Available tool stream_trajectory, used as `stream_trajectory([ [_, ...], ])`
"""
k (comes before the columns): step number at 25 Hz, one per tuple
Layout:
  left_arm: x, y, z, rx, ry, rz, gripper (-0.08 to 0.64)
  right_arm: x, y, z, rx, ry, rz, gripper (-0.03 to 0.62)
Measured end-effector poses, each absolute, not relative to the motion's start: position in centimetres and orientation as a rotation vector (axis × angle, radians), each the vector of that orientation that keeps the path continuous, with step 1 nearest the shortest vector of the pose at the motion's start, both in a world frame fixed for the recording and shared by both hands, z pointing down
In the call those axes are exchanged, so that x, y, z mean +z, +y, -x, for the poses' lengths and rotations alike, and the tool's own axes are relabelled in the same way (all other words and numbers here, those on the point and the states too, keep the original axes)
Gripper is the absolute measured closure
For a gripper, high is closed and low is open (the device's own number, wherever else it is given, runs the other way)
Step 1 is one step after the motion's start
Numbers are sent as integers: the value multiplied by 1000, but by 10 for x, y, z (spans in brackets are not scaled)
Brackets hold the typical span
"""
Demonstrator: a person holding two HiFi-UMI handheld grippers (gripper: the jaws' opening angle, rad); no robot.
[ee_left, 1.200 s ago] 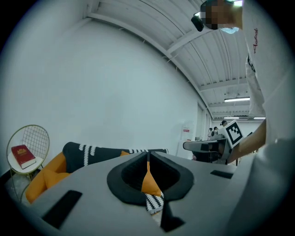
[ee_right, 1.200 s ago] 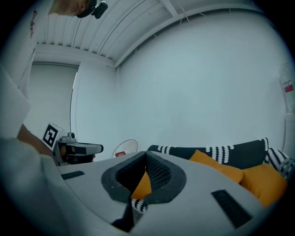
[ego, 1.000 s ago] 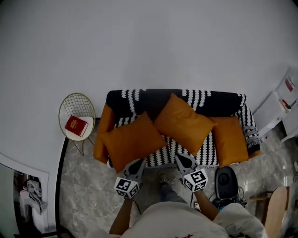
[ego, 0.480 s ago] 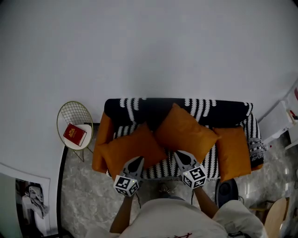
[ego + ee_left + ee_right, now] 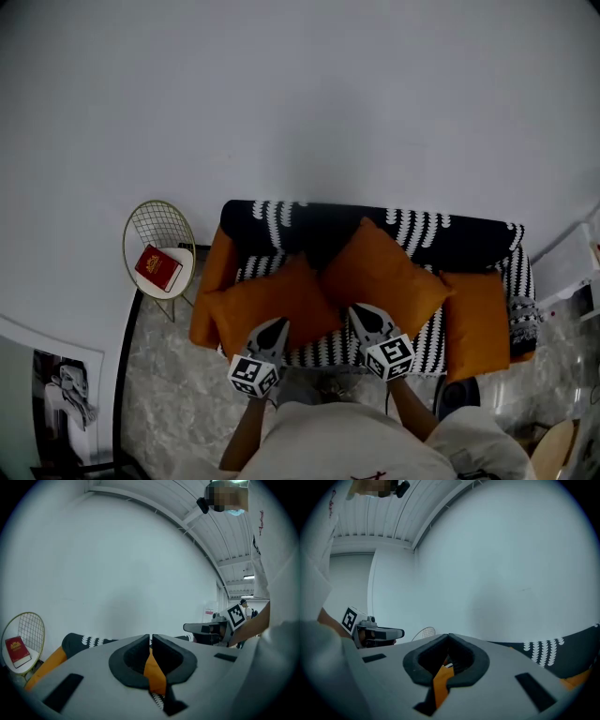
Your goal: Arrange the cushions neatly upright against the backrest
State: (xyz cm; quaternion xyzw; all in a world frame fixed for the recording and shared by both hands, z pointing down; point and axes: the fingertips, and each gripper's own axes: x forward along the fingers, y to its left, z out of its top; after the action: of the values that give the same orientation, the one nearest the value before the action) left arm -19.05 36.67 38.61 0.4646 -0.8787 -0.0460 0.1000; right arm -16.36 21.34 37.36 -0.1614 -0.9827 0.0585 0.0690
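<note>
Grey plastic makes up both grippers, which the person holds out side by side, almost level, on bare forearms reaching forward from under a pale shirt. The left gripper (image 5: 274, 325) points at the lower edge of the left cushion (image 5: 267, 300). The left gripper view shows its jaws pressed together at the tips with nothing pinched there; the orange in the slot behind the tips is fabric lying beyond. The right gripper (image 5: 359, 312) points at the lower edge of the right cushion (image 5: 384, 272). Its jaws are likewise closed on themselves, with orange fabric and a scrap of patterned cloth showing through the slot. Each gripper's marker cube faces up toward the head camera.

Both cushions lie corner-up like diamonds on the sofa (image 5: 214, 272), which is orange and draped with a black-and-white throw (image 5: 427, 230). The left cushion sits low on the seat, near the front edge. The right one sits higher, with its top corner over the backrest, and the two meet near the middle. A third orange pad (image 5: 475, 323) lies at the sofa's right end; whether it is loose cannot be told.

Beside the sofa's left arm stands a gold wire basket table (image 5: 155, 225). A red book (image 5: 157, 268) lies in it, tilted.
</note>
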Motion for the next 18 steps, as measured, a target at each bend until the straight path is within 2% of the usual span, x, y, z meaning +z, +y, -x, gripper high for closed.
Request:
stream_trajectory([
  [18,415,399,216,-150,-2535,-1294,517,401,214,189,202,-2878,420,565],
])
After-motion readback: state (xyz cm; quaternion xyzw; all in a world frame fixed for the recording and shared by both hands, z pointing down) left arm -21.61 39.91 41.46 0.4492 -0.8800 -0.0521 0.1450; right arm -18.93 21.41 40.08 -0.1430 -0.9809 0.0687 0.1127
